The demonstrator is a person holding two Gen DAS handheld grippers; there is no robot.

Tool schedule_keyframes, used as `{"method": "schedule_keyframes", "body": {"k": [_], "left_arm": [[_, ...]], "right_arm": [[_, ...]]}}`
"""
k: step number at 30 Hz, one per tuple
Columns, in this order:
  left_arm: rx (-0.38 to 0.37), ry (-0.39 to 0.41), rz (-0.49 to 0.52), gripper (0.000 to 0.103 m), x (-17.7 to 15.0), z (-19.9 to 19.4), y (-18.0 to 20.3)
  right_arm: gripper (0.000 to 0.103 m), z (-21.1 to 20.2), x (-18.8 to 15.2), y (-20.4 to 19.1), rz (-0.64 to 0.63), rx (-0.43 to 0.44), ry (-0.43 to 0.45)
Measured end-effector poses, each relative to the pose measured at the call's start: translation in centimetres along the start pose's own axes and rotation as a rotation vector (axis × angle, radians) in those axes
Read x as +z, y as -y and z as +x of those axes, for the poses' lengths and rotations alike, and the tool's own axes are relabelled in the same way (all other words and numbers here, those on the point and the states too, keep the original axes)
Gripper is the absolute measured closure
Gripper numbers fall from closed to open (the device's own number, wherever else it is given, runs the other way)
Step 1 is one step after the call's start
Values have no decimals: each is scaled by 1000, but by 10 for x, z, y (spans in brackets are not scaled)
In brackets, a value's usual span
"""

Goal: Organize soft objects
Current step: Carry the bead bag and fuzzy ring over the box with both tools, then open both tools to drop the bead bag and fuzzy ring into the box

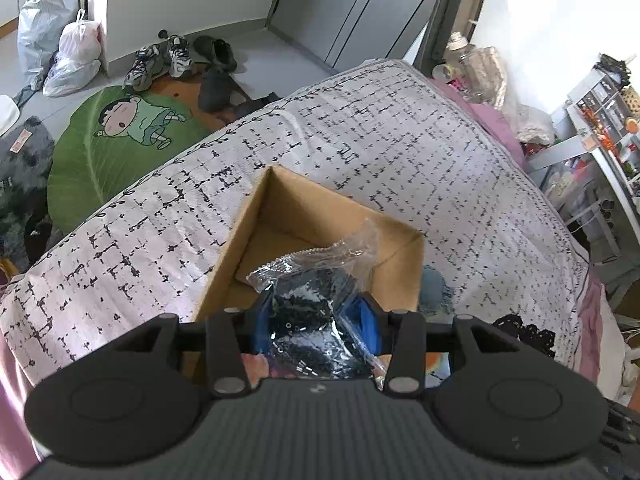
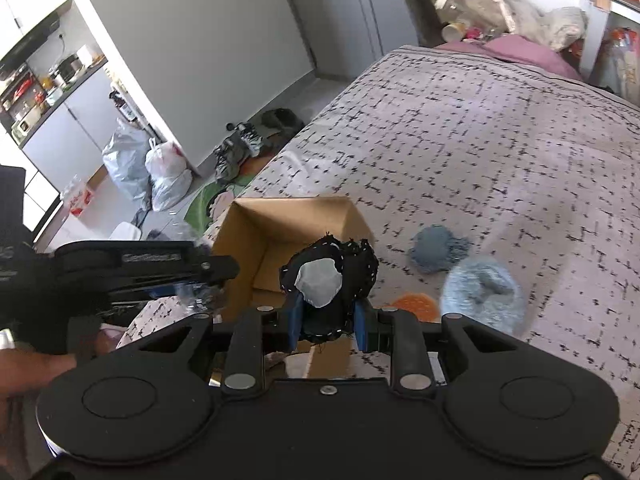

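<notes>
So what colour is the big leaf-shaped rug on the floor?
Green, with a cartoon child printed on it. The rug shows best in the left wrist view.

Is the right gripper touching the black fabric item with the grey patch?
Touching. In the right wrist view the right gripper has both blue fingers pressed against the sides of the black fabric item.

The left gripper (image 1: 316, 316) angles downward over the cardboard box (image 1: 248, 224), blue pads clamped on a clear plastic packet (image 1: 316, 288). The right gripper (image 2: 326, 322), beside it over the box, pinches a black cloth bundle (image 2: 332, 276).
</notes>
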State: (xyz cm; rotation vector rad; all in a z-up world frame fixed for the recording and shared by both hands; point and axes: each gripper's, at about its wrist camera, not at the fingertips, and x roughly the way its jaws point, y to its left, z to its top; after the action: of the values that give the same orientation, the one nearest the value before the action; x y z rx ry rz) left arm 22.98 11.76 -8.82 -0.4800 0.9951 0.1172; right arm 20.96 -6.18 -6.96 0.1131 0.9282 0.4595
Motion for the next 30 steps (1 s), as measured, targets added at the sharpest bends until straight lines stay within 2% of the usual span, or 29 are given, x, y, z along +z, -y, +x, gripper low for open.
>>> {"method": "schedule_keyframes", "body": {"k": [5, 9, 15, 18, 20, 22, 25, 26, 30], "left_arm": [[41, -17, -6, 55, 6, 11, -3], [36, -23, -22, 46, 11, 13, -8], [54, -6, -8, 45, 13, 4, -7], [65, 1, 3, 45, 12, -2, -6], [69, 5, 2, 45, 12, -6, -7], [70, 12, 7, 45, 11, -10, -5], [73, 20, 17, 45, 9, -16, -1], [72, 19, 18, 43, 8, -17, 0], [73, 12, 11, 25, 3, -21, 7]], "right_arm": [[77, 9, 1, -8, -6, 13, -23], [77, 15, 1, -12, -9, 27, -36], [76, 26, 2, -16, -3, 35, -45], [66, 27, 2, -18, 12, 63, -43], [63, 25, 4, -15, 30, 90, -42], [52, 19, 8, -10, 44, 90, -24], [51, 8, 11, 0, 62, 84, -2], [51, 4, 11, 6, 74, 83, 0], [50, -5, 6, 19, 78, 55, -3]]}}
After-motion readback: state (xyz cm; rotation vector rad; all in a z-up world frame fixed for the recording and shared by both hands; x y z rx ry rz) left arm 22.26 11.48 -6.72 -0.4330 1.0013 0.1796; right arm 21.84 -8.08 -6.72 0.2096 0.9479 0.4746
